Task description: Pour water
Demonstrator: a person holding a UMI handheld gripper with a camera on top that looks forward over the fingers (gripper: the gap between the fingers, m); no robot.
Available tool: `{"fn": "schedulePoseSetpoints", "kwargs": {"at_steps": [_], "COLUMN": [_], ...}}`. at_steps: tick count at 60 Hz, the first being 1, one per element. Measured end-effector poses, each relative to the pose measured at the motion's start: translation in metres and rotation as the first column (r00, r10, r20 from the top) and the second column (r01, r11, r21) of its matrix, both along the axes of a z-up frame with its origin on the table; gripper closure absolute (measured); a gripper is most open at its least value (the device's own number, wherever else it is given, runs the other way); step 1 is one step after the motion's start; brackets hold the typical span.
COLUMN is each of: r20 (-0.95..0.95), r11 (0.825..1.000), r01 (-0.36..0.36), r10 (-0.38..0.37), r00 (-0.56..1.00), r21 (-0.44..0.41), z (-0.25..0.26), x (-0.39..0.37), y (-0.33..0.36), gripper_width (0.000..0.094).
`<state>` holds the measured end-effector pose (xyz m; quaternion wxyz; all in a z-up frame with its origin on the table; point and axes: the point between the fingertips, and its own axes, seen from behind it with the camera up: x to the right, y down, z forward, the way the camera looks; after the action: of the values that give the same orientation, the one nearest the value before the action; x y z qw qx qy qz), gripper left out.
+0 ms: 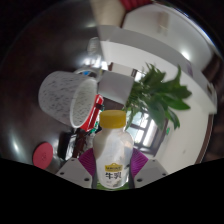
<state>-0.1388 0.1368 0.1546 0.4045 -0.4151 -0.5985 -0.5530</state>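
My gripper (113,165) is shut on a white bottle (112,158) with a yellow cap (113,120) and a green and yellow label. The bottle stands upright between the purple pads (90,160), which press on both its sides. It is held above the table. A white cup (68,98) with a dotted pattern lies tilted, beyond the fingers to the left, its mouth turned toward the bottle.
A green potted plant (158,95) stands just beyond the bottle to the right. A red round object (44,154) lies to the left of the fingers. A white table edge (150,45) and a window lie farther off.
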Motion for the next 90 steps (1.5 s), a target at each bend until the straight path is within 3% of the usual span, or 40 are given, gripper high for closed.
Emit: {"fn": "schedulePoseSetpoints", "kwargs": {"at_steps": [9, 15, 18, 24, 36, 45, 47, 48, 49, 50, 52, 62, 69, 75, 77, 80, 86, 90], "r20": [-0.482, -0.778, -0.872, -0.939, -0.91, -0.905, -0.901, -0.898, -0.901, -0.91, -0.91, -0.906, -0.899, -0.867, -0.855, -0.855, -0.861, -0.849], "r11": [0.991, 0.974, 0.96, 0.937, 0.927, 0.934, 0.928, 0.924, 0.927, 0.937, 0.94, 0.942, 0.939, 0.915, 0.909, 0.914, 0.922, 0.917], "r01": [0.056, 0.028, -0.033, -0.106, -0.174, -0.187, -0.189, -0.186, -0.184, -0.183, -0.175, -0.155, -0.147, -0.161, -0.165, -0.169, -0.13, -0.1], "r10": [-0.107, -0.197, -0.238, -0.32, -0.362, -0.346, -0.36, -0.372, -0.364, -0.336, -0.33, -0.329, -0.34, -0.402, -0.415, -0.404, -0.388, -0.396], "r00": [0.87, 0.596, 0.428, 0.123, -0.2, -0.248, -0.24, -0.235, -0.235, -0.242, -0.25, -0.266, -0.276, -0.295, -0.311, -0.324, -0.33, -0.349], "r21": [-0.119, -0.225, -0.278, -0.333, -0.331, -0.305, -0.32, -0.334, -0.326, -0.297, -0.293, -0.297, -0.309, -0.369, -0.382, -0.368, -0.366, -0.386], "z": [0.003, -0.009, -0.007, -0.021, -0.048, -0.075, -0.087, -0.095, -0.096, -0.092, -0.092, -0.093, -0.094, -0.098, -0.097, -0.09, -0.082, -0.083], "x": [0.029, 0.032, 0.04, 0.048, 0.068, 0.064, 0.063, 0.063, 0.064, 0.064, 0.066, 0.068, 0.069, 0.068, 0.069, 0.071, 0.086, 0.096], "y": [-0.006, -0.014, -0.012, -0.013, -0.012, -0.014, -0.015, -0.016, -0.017, -0.017, -0.019, -0.019, -0.02, -0.03, -0.036, -0.047, -0.076, -0.105], "gripper_width": [0.0516, 0.0516, 0.0517, 0.0516, 0.0516, 0.0519, 0.0517, 0.0456, 0.0506, 0.0506, 0.0509, 0.0474, 0.0392, 0.0327, 0.0254, 0.0087, 0.0079, 0.0081]}}
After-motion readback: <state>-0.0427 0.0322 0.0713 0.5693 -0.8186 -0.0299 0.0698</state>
